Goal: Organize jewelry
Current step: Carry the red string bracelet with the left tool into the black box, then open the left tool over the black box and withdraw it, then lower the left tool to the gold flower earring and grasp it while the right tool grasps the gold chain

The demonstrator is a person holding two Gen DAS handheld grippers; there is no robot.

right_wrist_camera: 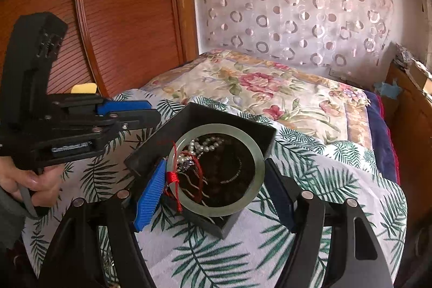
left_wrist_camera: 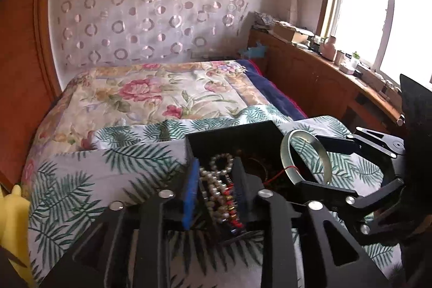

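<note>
A black open box [left_wrist_camera: 232, 134] [right_wrist_camera: 205, 115] sits on the fern-print cover. It holds a pearl string [right_wrist_camera: 208, 145] and red cord [right_wrist_camera: 172, 177]. My left gripper [left_wrist_camera: 216, 188] hovers just above the box's near-left edge, its blue pads either side of the pearl string [left_wrist_camera: 216, 190] and beaded pieces; whether they pinch it is unclear. My right gripper [right_wrist_camera: 216, 190] is shut on a pale green jade bangle [right_wrist_camera: 216, 169] and holds it over the box. In the left wrist view the bangle [left_wrist_camera: 305, 155] stands between the right gripper's black fingers [left_wrist_camera: 334, 145].
The bed carries a floral quilt [left_wrist_camera: 162, 91] and the fern-print cover [right_wrist_camera: 324, 180]. A wooden wardrobe [right_wrist_camera: 121, 4] stands left, a curtain [left_wrist_camera: 151, 4] behind, and a cluttered wooden sill [left_wrist_camera: 337, 64] under the window at right. A yellow object [left_wrist_camera: 13, 220] lies at left.
</note>
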